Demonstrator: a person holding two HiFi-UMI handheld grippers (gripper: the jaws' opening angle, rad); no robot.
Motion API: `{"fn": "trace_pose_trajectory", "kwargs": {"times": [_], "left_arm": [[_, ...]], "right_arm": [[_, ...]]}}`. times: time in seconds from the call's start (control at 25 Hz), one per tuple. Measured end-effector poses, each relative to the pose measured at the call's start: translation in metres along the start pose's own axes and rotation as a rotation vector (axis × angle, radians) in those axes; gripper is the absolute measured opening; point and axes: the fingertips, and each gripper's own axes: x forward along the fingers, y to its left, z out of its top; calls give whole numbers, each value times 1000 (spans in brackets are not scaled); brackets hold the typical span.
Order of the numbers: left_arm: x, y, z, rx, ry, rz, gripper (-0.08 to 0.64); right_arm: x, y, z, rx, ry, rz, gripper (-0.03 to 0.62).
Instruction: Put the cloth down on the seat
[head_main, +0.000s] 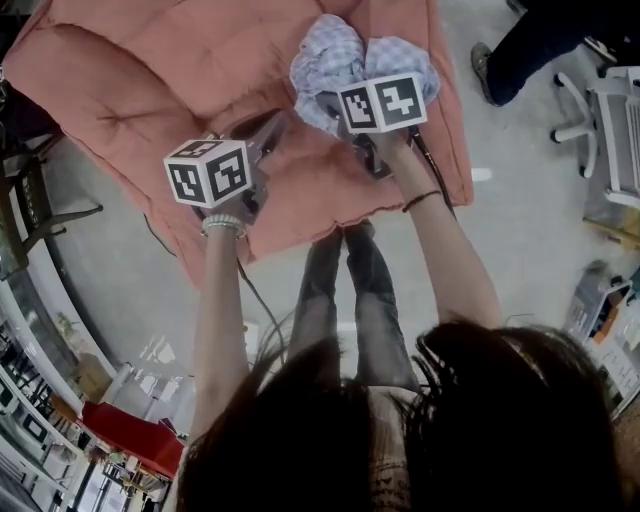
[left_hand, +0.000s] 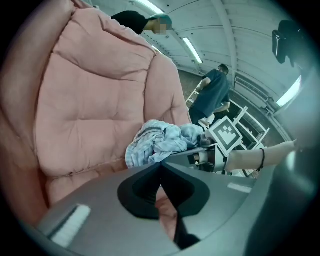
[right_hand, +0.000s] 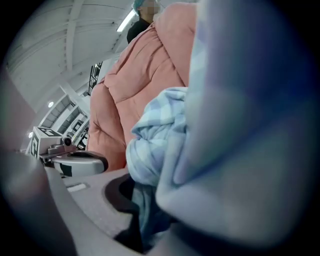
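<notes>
A blue-and-white checked cloth (head_main: 345, 60) hangs bunched up over the pink quilted seat (head_main: 180, 70). My right gripper (head_main: 335, 105) is shut on it. In the right gripper view the cloth (right_hand: 160, 135) fills the space between the jaws of that gripper (right_hand: 142, 220) and hides much of the scene. My left gripper (head_main: 265, 130) hovers over the seat cushion just left of the cloth. Its jaws (left_hand: 160, 167) meet at the tips with nothing between them. From there the cloth (left_hand: 160, 140) appears in front of the seat's backrest (left_hand: 95, 100).
A person in dark trousers (head_main: 540, 40) stands at the upper right beside a white chair base (head_main: 590, 110). A dark chair frame (head_main: 30, 210) is at the left edge. My own legs (head_main: 350, 290) stand at the seat's front edge.
</notes>
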Motion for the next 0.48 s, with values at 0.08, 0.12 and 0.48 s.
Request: {"fn": "trace_pose_trajectory", "kwargs": {"times": [0.08,0.12,0.48], "left_arm": [[4,4,-5,-11,8,2,5],[6,6,-7,-18,11,4,6],[13,15,-17,-55,14,15,5]], "right_arm": [[5,-4,-2,-12,8,-21,118],[7,-6,-3,-21,14,-32,120],[28,-11,-13,-32,64,-47,132]]}}
